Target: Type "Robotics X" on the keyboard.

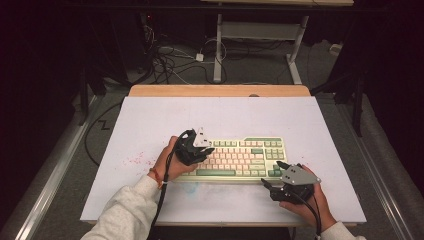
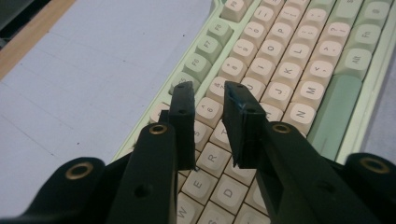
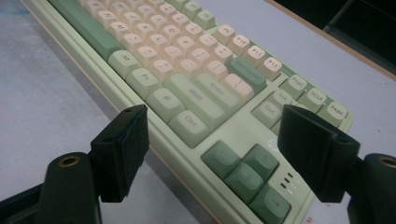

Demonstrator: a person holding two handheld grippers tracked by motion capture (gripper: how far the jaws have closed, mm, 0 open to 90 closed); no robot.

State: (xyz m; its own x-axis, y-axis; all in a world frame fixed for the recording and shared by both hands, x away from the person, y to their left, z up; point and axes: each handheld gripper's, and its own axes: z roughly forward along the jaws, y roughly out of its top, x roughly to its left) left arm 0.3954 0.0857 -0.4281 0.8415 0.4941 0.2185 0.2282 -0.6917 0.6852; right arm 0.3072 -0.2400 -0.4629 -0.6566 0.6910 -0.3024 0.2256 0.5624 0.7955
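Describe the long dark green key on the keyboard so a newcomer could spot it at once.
Start at the white table and find the pale green keyboard near its front edge. Along the keyboard's bottom row, nearest the person, lies the space bar. It is one long dark green bar, far wider than any other key, while the letter keys above it are small and cream.
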